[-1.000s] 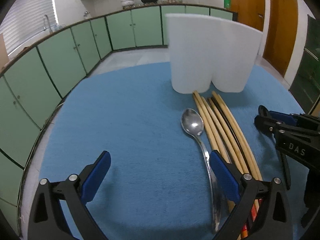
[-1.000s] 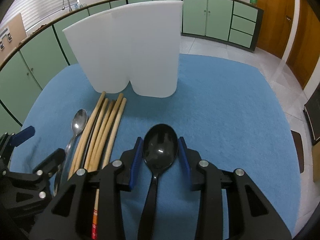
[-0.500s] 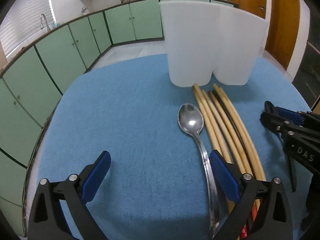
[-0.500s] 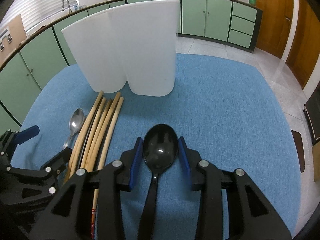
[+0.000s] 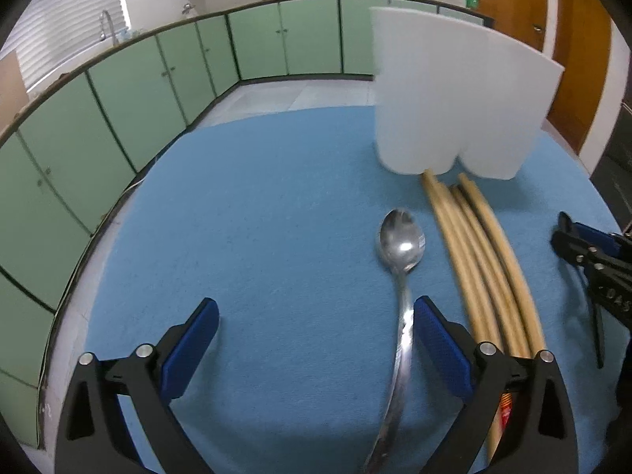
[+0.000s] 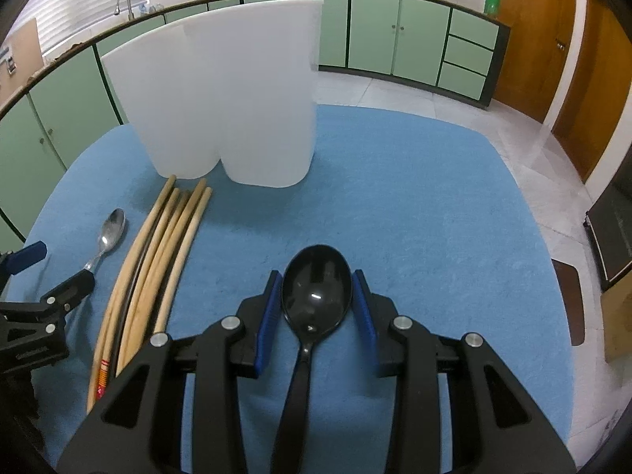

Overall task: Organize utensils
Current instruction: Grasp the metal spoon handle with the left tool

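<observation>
Blue mat (image 5: 256, 217): metal spoon (image 5: 401, 237) lies lengthwise just inside L gripper's (image 5: 314, 328) wide-open right finger, bowl toward white holder (image 5: 454, 102). R gripper (image 6: 317, 308) brackets black spoon (image 6: 316, 296); contact unclear.

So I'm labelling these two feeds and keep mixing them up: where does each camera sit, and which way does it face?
Left wrist: on the left tongs, looking along the open blue fingers over the blue tablecloth at the metal spoon, chopsticks and white holder; the right tongs show at the right edge.
Right wrist: on the right tongs, facing the holder, fingers flanking the black spoon; the left tongs show at the left edge.
Shared: holder, chopsticks, metal spoon, tablecloth.
</observation>
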Action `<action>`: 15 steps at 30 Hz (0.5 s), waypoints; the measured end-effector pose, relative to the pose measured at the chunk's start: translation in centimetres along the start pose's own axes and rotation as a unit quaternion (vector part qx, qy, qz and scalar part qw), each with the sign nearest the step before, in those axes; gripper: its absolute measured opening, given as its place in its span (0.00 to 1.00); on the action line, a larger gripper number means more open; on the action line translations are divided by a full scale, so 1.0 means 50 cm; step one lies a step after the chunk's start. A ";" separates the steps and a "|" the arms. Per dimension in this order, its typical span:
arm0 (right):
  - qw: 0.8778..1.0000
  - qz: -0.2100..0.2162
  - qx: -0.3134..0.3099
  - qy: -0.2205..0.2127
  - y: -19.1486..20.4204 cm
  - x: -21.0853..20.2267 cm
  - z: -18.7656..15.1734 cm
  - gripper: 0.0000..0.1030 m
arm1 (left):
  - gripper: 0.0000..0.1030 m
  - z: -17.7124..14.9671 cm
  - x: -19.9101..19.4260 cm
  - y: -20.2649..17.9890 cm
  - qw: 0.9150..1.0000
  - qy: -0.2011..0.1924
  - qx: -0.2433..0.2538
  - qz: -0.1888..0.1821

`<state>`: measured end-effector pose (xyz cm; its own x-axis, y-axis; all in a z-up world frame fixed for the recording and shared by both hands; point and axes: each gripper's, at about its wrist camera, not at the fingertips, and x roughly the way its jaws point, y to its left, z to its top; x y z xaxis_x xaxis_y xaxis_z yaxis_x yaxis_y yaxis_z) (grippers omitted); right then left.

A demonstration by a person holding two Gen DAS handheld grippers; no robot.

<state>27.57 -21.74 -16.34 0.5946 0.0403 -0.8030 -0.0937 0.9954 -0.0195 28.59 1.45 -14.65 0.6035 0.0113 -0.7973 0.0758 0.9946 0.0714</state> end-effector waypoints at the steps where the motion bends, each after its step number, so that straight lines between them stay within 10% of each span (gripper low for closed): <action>1: 1.000 0.000 -0.002 0.000 0.000 0.001 0.002 0.34 | 0.93 0.003 0.000 -0.009 1.000 -0.001 0.003 0.000; 15: 1.000 0.026 0.002 0.015 -0.014 0.018 0.017 0.42 | 0.93 0.071 0.073 -0.019 1.000 0.014 0.009 0.003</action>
<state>28.83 -22.31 -16.55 0.5651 0.0890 -0.8202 -0.1202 0.9924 0.0248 33.54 0.18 -15.50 0.5811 0.0195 -0.8136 0.0864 0.9926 0.0855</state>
